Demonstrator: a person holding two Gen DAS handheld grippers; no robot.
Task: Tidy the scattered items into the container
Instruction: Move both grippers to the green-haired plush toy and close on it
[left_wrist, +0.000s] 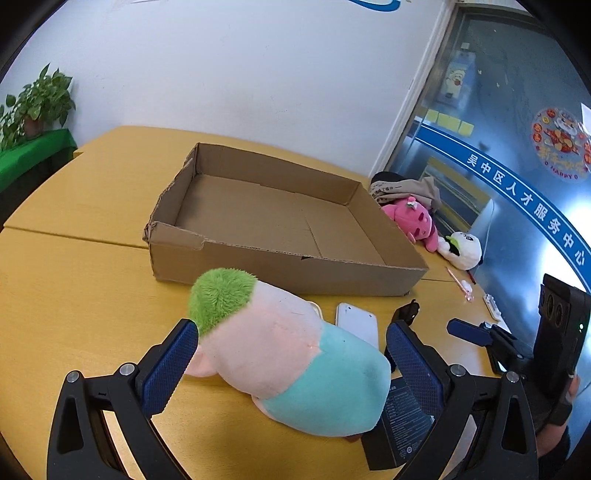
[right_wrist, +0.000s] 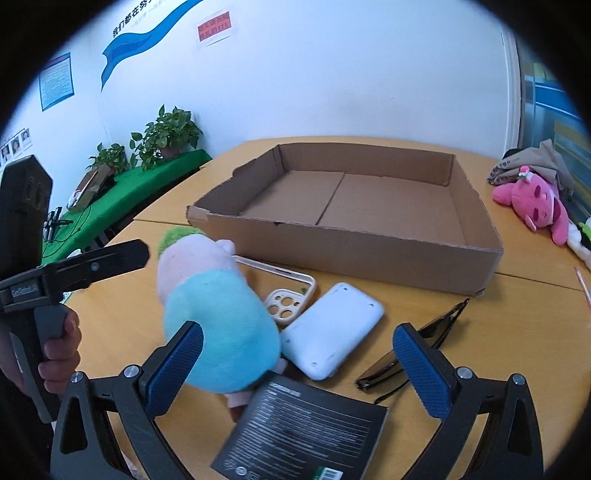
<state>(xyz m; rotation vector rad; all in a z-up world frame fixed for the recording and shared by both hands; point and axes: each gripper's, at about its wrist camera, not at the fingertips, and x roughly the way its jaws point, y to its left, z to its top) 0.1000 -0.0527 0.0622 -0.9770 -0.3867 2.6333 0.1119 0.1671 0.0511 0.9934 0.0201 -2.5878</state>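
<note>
A plush toy (left_wrist: 280, 354) with green hair, a pink head and a teal body lies on the yellow table, in front of an empty cardboard box (left_wrist: 280, 254). My left gripper (left_wrist: 291, 332) is open, one finger on each side of the plush. My right gripper (right_wrist: 298, 330) is open above a white phone (right_wrist: 332, 328) and a black packet (right_wrist: 303, 432), holding nothing. Beside them lie a beige phone case (right_wrist: 284, 302) and dark sunglasses (right_wrist: 417, 347). The plush (right_wrist: 218, 317) sits just left of the right gripper. A hand holds the left gripper (right_wrist: 110, 258).
A pink plush (right_wrist: 535, 203), a white plush (left_wrist: 463, 249) and a pile of cloth (left_wrist: 406, 184) lie right of the box. A pink pen (left_wrist: 460, 284) rests near the table's right edge. Potted plants (right_wrist: 166, 136) stand on a green-covered bench to the left.
</note>
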